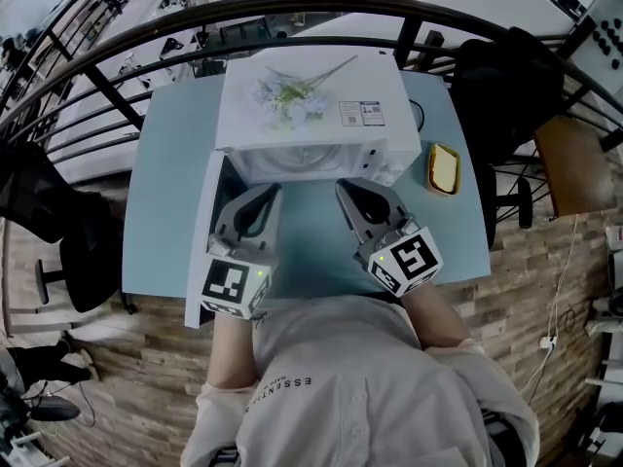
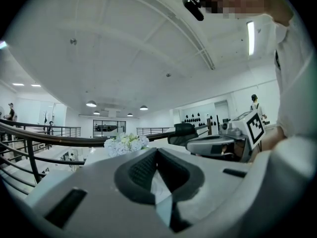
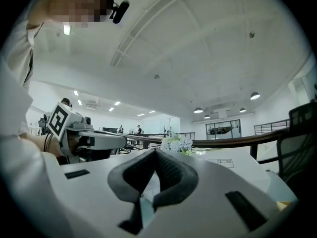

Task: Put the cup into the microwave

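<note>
A white microwave (image 1: 311, 115) stands at the back of the light blue table (image 1: 165, 193), with its door (image 1: 202, 251) swung open to the left. I see no cup in any view, and the oven's inside is hidden from above. Both grippers hang level just in front of the oven's mouth, side by side. My left gripper (image 1: 275, 191) is shut with nothing in it, its tips meeting (image 2: 156, 150). The right gripper (image 1: 343, 188) is likewise shut and empty (image 3: 156, 151).
A bunch of pale flowers (image 1: 287, 95) lies on top of the microwave. A yellow dish (image 1: 444, 168) sits on the table to the oven's right. A dark railing (image 1: 146, 42) curves behind the table, and a black chair (image 1: 496, 86) stands at the right.
</note>
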`<state>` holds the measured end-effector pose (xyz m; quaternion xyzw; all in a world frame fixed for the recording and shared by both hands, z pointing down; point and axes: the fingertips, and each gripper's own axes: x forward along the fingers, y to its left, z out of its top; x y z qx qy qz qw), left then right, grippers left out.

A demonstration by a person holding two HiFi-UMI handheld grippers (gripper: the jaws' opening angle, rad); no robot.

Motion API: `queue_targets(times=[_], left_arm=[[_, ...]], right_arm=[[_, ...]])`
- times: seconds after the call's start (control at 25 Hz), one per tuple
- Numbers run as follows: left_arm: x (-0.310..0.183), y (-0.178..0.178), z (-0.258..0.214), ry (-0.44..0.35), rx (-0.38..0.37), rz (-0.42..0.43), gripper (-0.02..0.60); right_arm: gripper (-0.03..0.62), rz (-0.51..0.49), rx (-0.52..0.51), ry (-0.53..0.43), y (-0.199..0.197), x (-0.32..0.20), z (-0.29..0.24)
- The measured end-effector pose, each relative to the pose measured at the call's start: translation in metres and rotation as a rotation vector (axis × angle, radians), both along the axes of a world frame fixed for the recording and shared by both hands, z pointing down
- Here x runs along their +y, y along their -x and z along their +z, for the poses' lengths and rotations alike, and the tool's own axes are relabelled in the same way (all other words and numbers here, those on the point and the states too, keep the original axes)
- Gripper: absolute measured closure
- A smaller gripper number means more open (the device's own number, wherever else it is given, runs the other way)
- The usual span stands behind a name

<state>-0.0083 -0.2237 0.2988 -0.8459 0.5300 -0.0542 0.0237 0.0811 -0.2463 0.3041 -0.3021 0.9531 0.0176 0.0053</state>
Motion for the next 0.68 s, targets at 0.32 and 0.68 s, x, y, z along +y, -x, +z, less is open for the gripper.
queue_targets(times=[0.32,0.68], left_arm=[[0.008,0.005,0.005,0.023,0.01,0.005,0.58],[0.013,0.002,-0.004,-0.017,-0.001,0.033,0.58]], right_arm=[[0.579,0.02,-0.01,0.013,-0.004,0.005,0.002],[0.579,0.029,-0.027,0.0,-0.004,0.005,-0.002]])
